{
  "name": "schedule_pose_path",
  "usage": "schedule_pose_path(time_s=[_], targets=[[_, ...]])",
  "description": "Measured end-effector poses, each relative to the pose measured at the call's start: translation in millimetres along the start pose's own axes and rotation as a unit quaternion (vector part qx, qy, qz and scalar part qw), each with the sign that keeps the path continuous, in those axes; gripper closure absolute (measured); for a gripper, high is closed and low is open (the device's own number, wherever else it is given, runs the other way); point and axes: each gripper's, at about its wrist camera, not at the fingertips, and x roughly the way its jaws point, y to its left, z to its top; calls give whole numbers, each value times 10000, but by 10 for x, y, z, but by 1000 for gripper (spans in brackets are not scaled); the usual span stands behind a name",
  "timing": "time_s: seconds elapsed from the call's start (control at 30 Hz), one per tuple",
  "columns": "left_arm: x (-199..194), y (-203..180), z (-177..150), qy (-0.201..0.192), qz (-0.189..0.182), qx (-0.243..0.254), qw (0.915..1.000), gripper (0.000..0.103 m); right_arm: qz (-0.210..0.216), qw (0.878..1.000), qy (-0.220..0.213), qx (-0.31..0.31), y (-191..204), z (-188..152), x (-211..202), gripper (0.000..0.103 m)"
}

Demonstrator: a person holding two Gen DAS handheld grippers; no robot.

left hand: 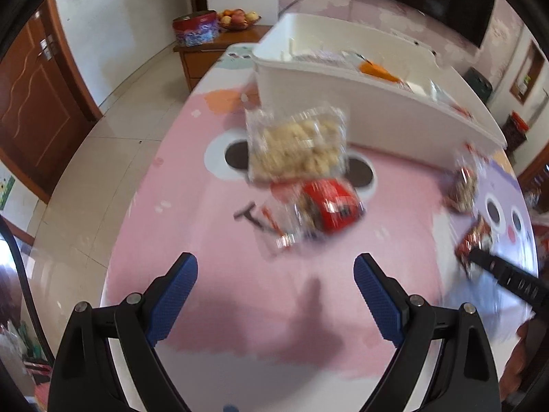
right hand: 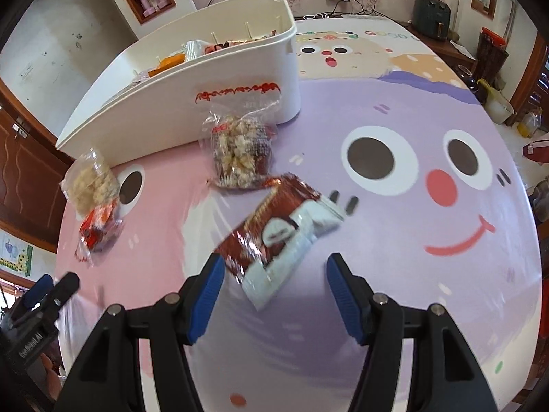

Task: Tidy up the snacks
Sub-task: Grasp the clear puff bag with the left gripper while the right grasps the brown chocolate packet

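Observation:
In the left wrist view my left gripper (left hand: pixel 276 267) is open above the pink part of the table mat, nothing between its blue pads. Ahead of it lie a clear bag of pale puffed snacks (left hand: pixel 296 144) and a red-and-clear snack pack (left hand: pixel 322 211). In the right wrist view my right gripper (right hand: pixel 274 271) is open just short of a dark red-and-white packet (right hand: pixel 274 231), whose near end lies between the fingertips, untouched. Beyond it a clear bag of popcorn-like snacks (right hand: pixel 240 152) leans by the white bin (right hand: pixel 192 103), which holds several snacks.
The white bin (left hand: pixel 377 103) stands at the back of the table. The cartoon table mat (right hand: pixel 394 257) covers the top. The left gripper (right hand: pixel 51 292) shows at the lower left of the right wrist view. A wooden cabinet with fruit (left hand: pixel 236 19) stands beyond.

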Motion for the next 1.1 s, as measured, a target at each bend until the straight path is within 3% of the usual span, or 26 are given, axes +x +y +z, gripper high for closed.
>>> schedule_pose_path(time_s=[0.23,0.47,0.67,0.83,0.9,0.93,1.03,1.1], targets=[[215,57,454,-129,1,-349,9993,11,-313,9993,-154,-167,154,136,108,40],[534,-104,742,177,-508,-321,9980,11,-580,9975,-245,-328,259,173,151,39],[875,-235,839,414,-73,-288,9987,11,-598,9971,-283,-374,254,177,167,39],[1031,-211,924,444,-20,-553,9975,12,-753,9951,-411,-487,304,165,175,45],[1044,-229,942,422,0,-538,9977,20,-802,9939,-530,-542,314,151,167,54],[1032,-231,942,374,-12,-523,9979,28,-802,9935,-581,-554,308,145,154,65],[969,-249,904,287,-99,-408,9987,44,-749,9936,-614,-590,268,131,137,69],[932,-249,861,284,-168,-387,9987,45,-748,9935,-622,-595,243,111,124,69]])
